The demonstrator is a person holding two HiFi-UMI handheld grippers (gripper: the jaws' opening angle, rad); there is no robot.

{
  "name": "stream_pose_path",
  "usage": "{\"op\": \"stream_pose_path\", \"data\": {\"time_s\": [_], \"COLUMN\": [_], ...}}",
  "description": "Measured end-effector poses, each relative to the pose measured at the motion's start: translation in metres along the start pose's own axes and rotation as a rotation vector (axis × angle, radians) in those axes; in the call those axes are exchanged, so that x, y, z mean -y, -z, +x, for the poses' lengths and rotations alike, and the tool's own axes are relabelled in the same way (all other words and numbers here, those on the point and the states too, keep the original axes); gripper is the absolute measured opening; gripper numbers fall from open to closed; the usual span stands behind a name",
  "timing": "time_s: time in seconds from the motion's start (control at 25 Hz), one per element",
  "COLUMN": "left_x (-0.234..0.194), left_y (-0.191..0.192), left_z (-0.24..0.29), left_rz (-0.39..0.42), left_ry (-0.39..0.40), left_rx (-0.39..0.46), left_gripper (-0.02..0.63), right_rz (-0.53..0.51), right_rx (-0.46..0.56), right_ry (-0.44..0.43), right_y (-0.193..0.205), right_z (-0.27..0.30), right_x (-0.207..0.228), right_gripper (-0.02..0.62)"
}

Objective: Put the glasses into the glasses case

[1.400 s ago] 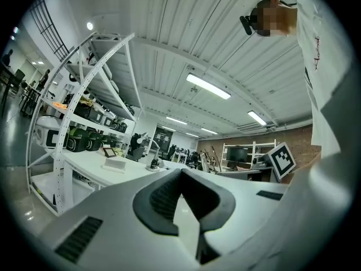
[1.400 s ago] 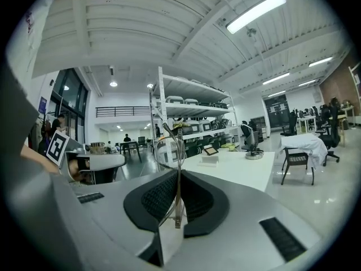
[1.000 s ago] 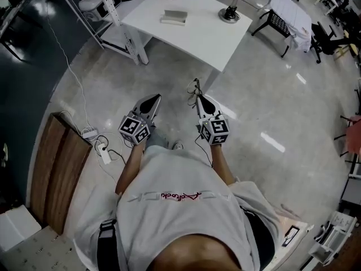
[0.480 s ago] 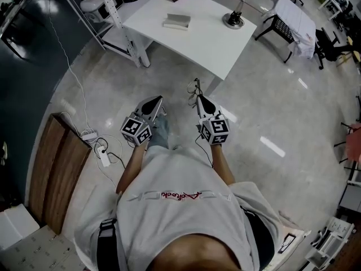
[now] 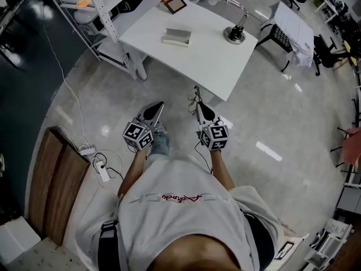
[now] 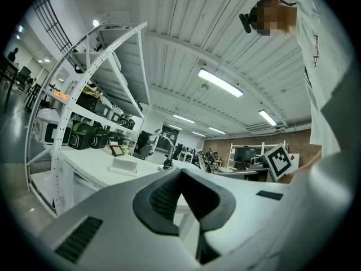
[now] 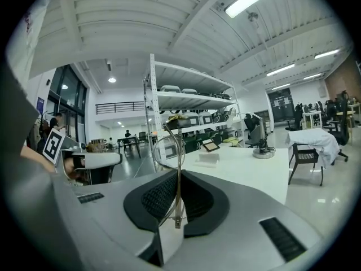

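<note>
Glasses [image 7: 179, 145] pinched upright between the right tongs [image 7: 178, 176]

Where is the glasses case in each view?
Head view: case, top centre, on the table.
Left gripper view: case, left of centre.
Right gripper view: case, just right of centre.
Shared landmark: the lamp on that table.

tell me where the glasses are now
The glasses are pinched in the right gripper, centre of its view; in the head view, just short of the white table.
</note>
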State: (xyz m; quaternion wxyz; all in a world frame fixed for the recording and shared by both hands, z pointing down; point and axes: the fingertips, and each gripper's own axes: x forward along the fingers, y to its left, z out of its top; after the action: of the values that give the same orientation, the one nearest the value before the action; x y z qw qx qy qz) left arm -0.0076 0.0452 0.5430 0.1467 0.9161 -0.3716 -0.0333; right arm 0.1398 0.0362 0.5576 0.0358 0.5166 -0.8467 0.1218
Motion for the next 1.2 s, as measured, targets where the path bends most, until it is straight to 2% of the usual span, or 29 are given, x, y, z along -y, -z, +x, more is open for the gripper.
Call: {"op": "stream_pose_path", "data": {"time_s": [0.36,0.92,1.2], "left_x": [-0.075,-0.182,-0.198], "left_y": [-0.033,-0.075,-0.074], "left_z": [0.039,0.093,0.101], "left_rz": [-0.027,-0.027,-0.034], "left_ry": [0.023,0.108,0.125], "left_rx": [0.002,0.005,-0.019], "left_gripper": [0.021,0.021,0.021], "right_rz": [-0.008,-0.043,-0.018], "right_rx": [-0.032,-0.034,-0.051], "right_ry": [0.020,0.091,0.116], "right_y": [-0.022,-0.054,-0.047], "right_z": [0.082,0.190,0.203], "right_x": [0.006,0.020,0.021], "right_gripper": [0.044,0.044,0.044]}}
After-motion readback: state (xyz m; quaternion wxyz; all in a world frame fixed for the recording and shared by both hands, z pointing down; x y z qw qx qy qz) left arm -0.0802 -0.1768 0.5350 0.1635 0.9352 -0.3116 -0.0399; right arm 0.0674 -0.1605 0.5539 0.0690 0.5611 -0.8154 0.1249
